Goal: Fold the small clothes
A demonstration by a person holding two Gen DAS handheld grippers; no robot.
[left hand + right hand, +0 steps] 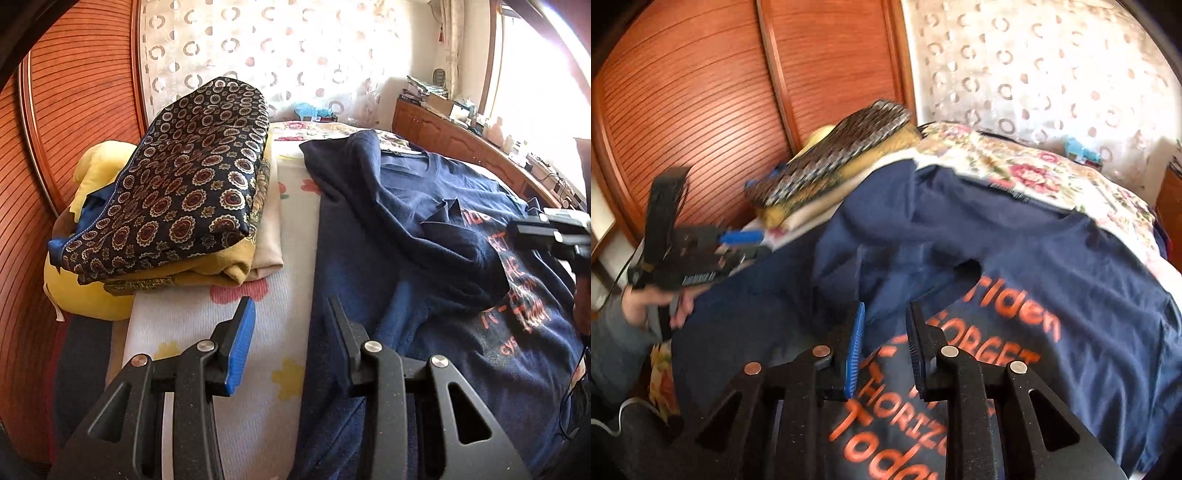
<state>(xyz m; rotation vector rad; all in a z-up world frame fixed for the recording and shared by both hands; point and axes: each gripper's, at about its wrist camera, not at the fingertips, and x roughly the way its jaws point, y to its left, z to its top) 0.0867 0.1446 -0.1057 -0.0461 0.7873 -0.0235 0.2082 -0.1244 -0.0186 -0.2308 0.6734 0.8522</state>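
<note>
A navy T-shirt (406, 240) (1052, 266) with orange lettering lies spread on the bed, one sleeve folded in over the chest. My left gripper (291, 317) (757, 243) hovers open over the shirt's left edge and the bed sheet, with nothing between its fingers. My right gripper (886, 332) (517, 230) sits above the printed chest. Its jaws stand a little apart and no cloth is between them. A stack of folded clothes (192, 184) (842, 155), topped by a dark patterned piece, rests at the far left of the bed.
Slatted wooden wardrobe doors (701, 92) stand to the left, close to the bed. A yellow cushion (96, 295) lies under the stack. A floral bedspread (1015, 162) and a patterned curtain (277, 44) lie beyond the shirt. A cluttered wooden cabinet (461, 129) runs along the right.
</note>
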